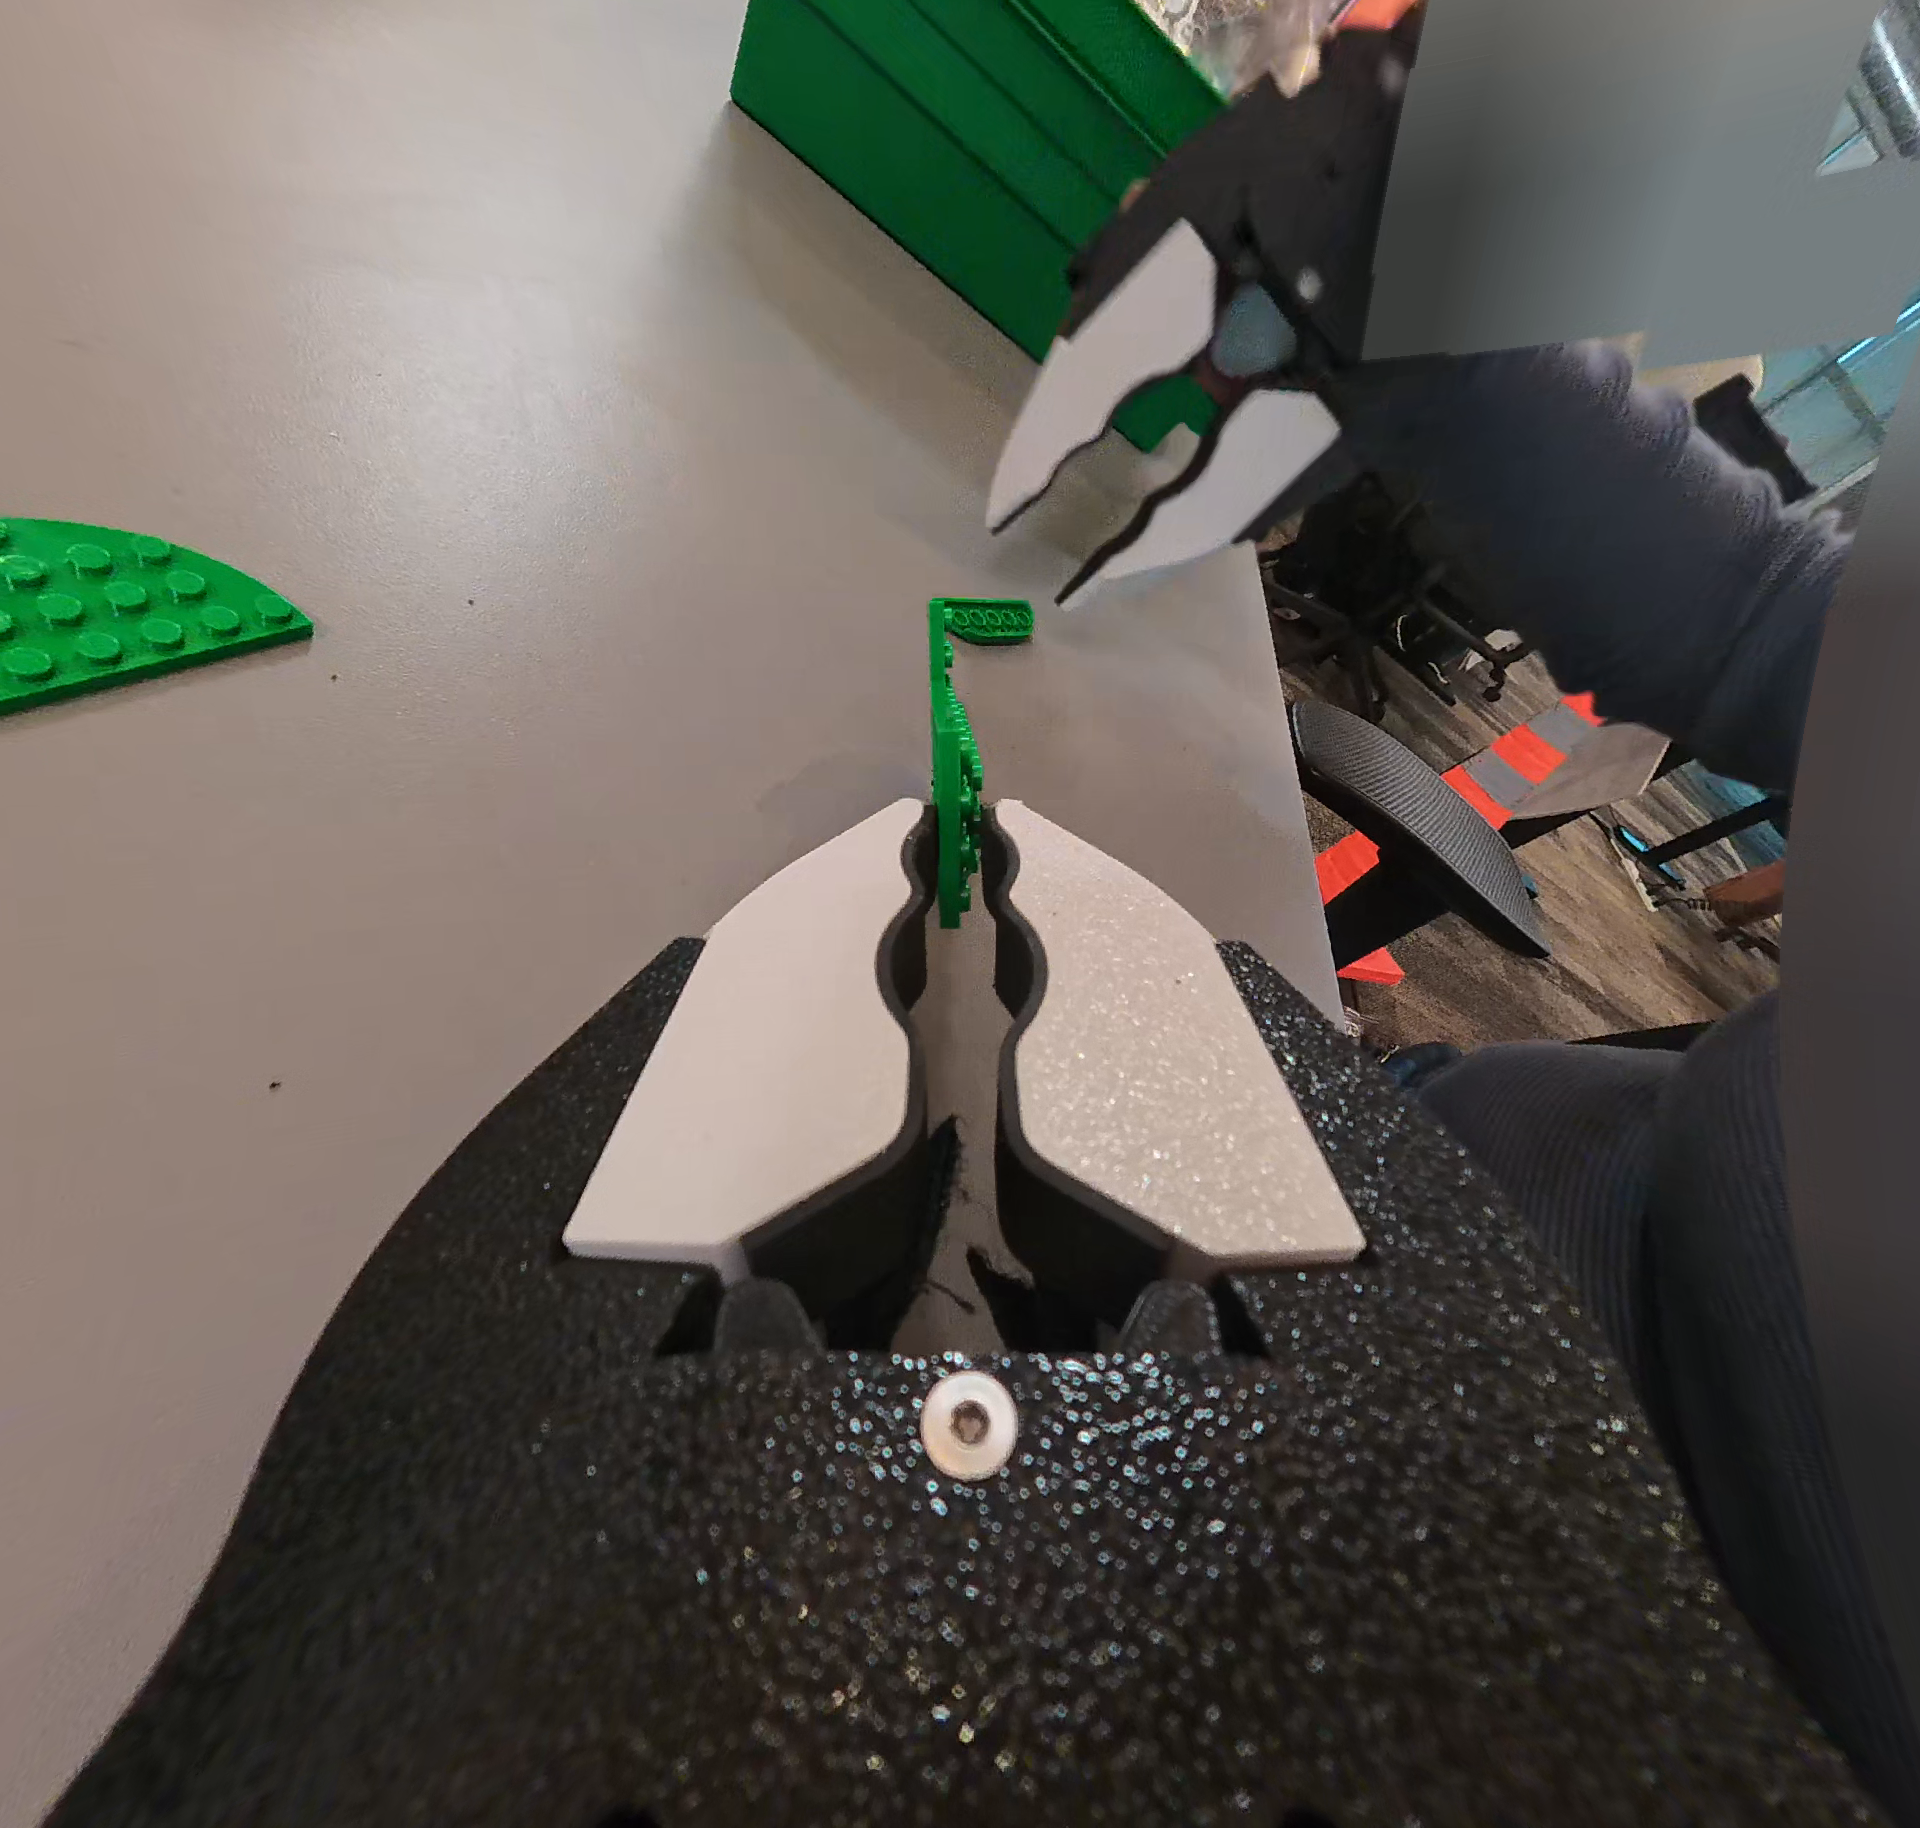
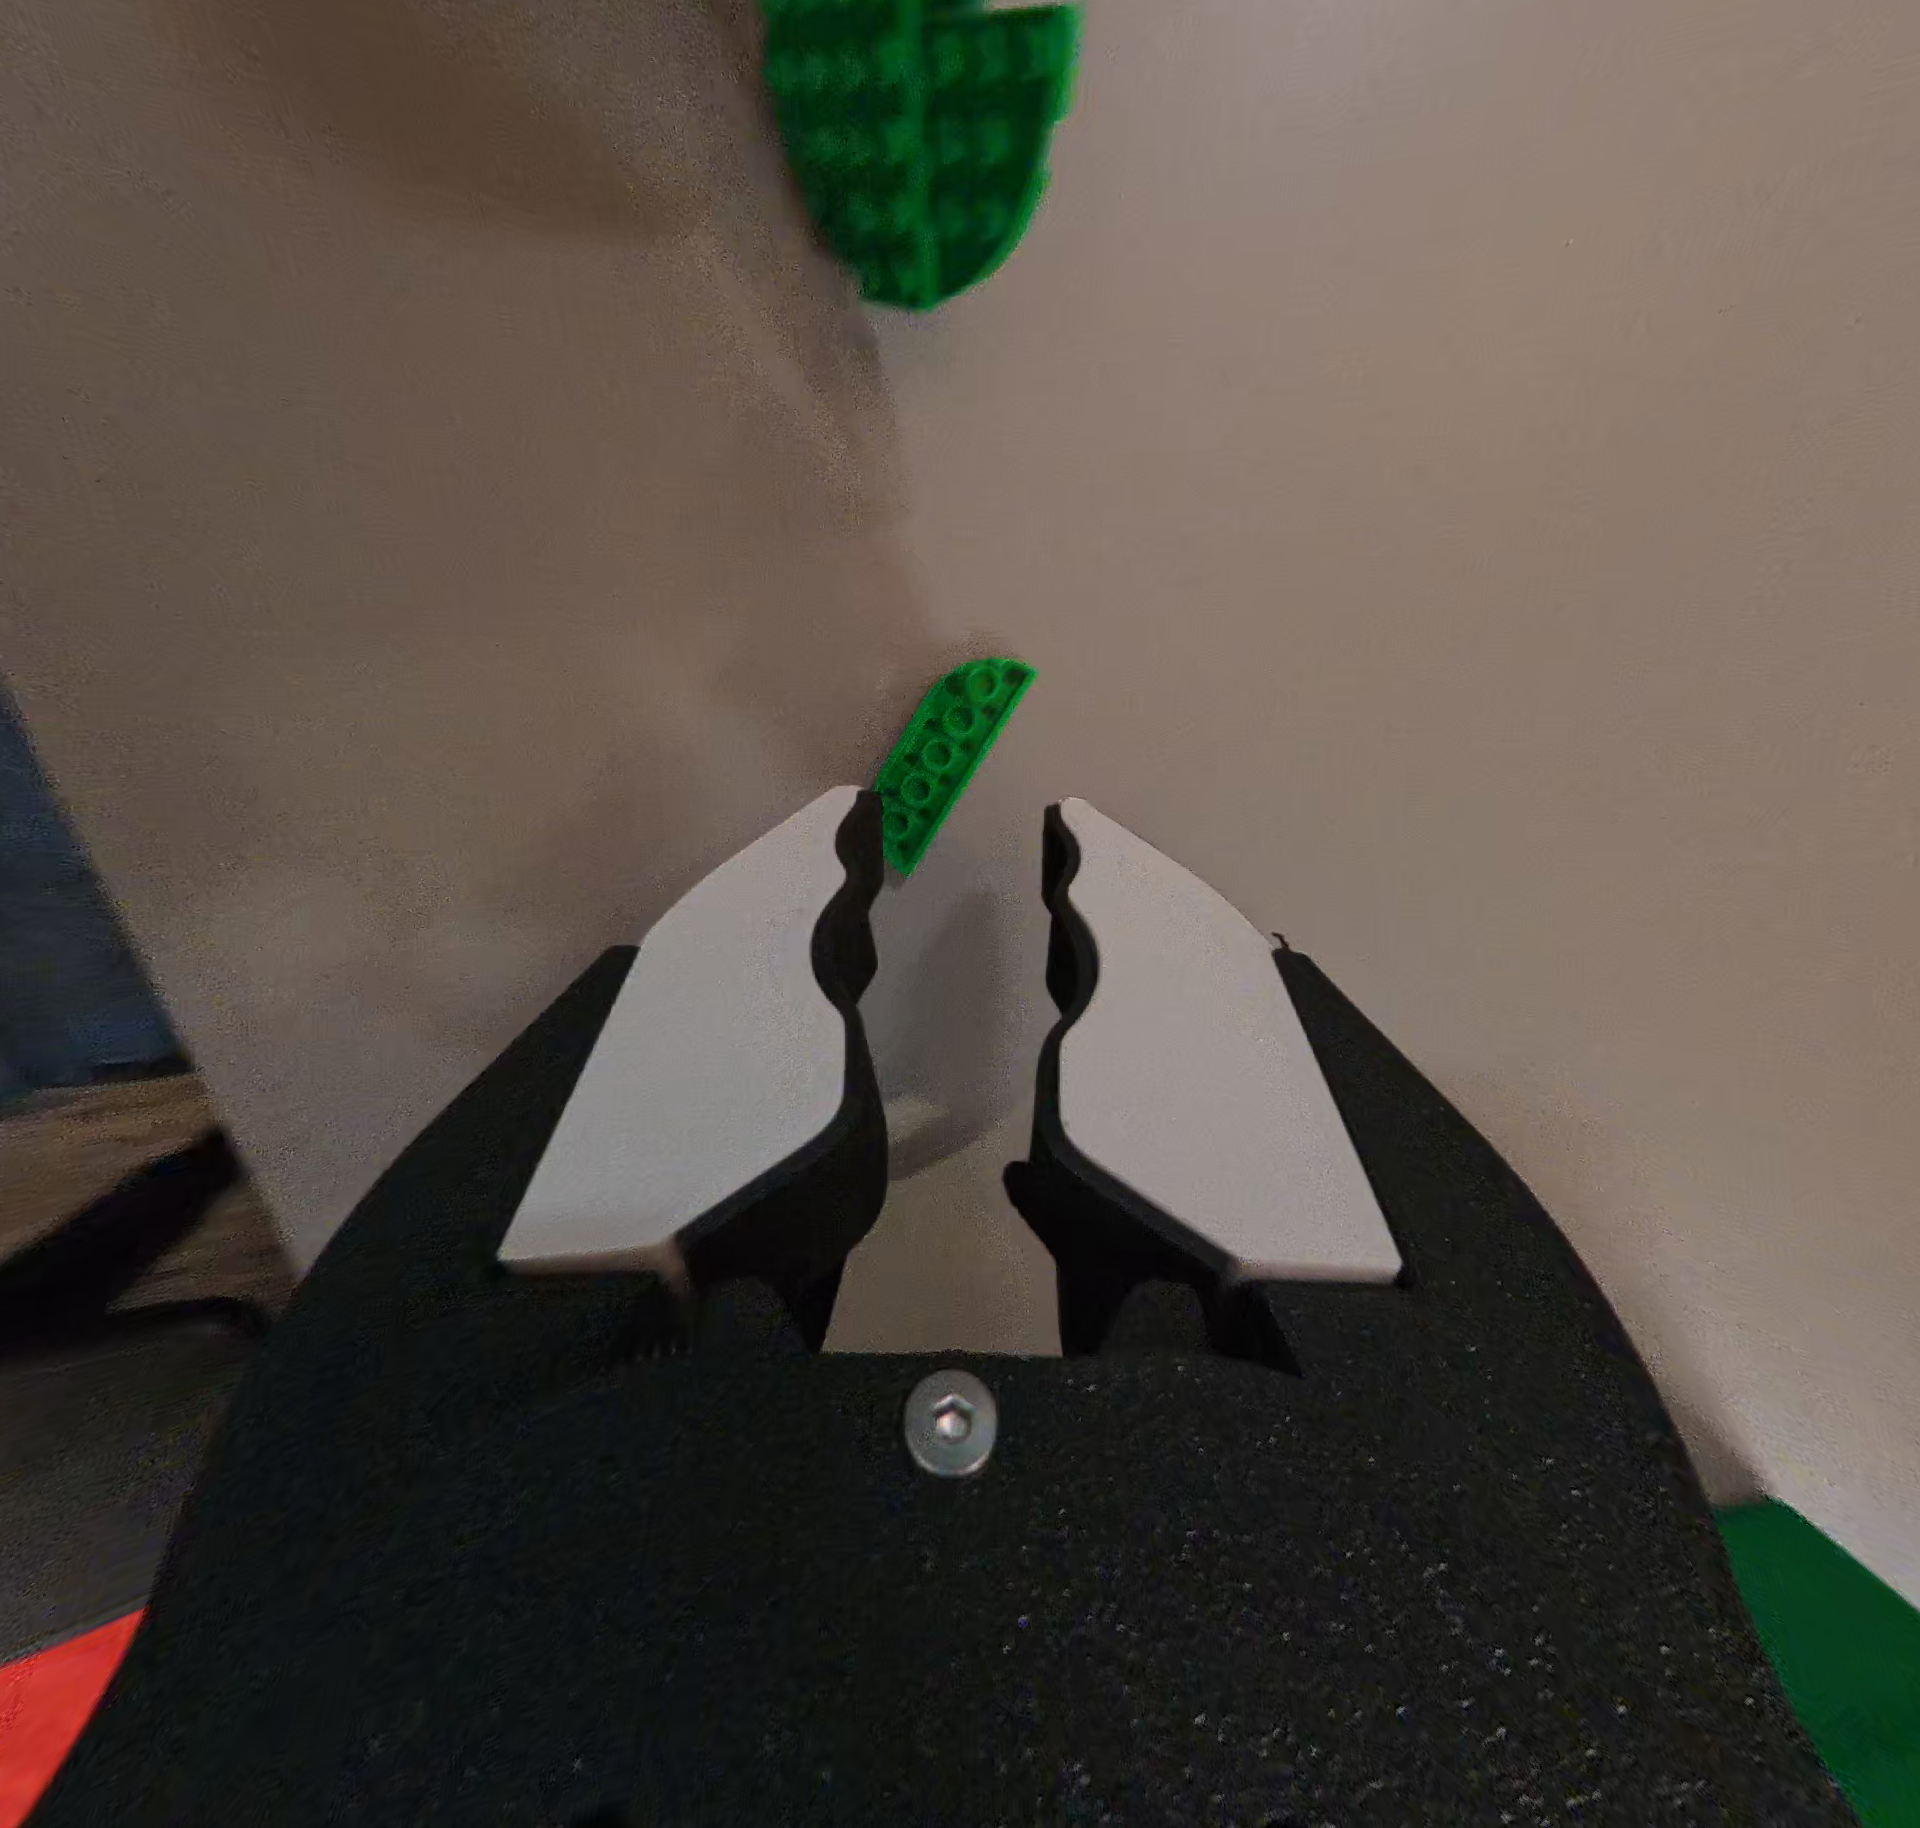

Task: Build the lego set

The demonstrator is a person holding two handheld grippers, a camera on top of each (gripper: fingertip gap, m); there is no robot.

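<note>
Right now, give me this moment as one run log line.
left gripper: shut on green plate, held on edge | right gripper: open, empty, beside small green piece | curved plate: on table

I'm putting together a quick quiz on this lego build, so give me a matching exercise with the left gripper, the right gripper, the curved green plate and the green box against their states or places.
1. left gripper
2. right gripper
3. curved green plate
4. green box

A. lies flat on the table, studs up
B. open, holding nothing
C. stands farther back on the table
D. shut on a thin green piece held on edge

Pairs: 1-D, 2-B, 3-A, 4-C
</note>
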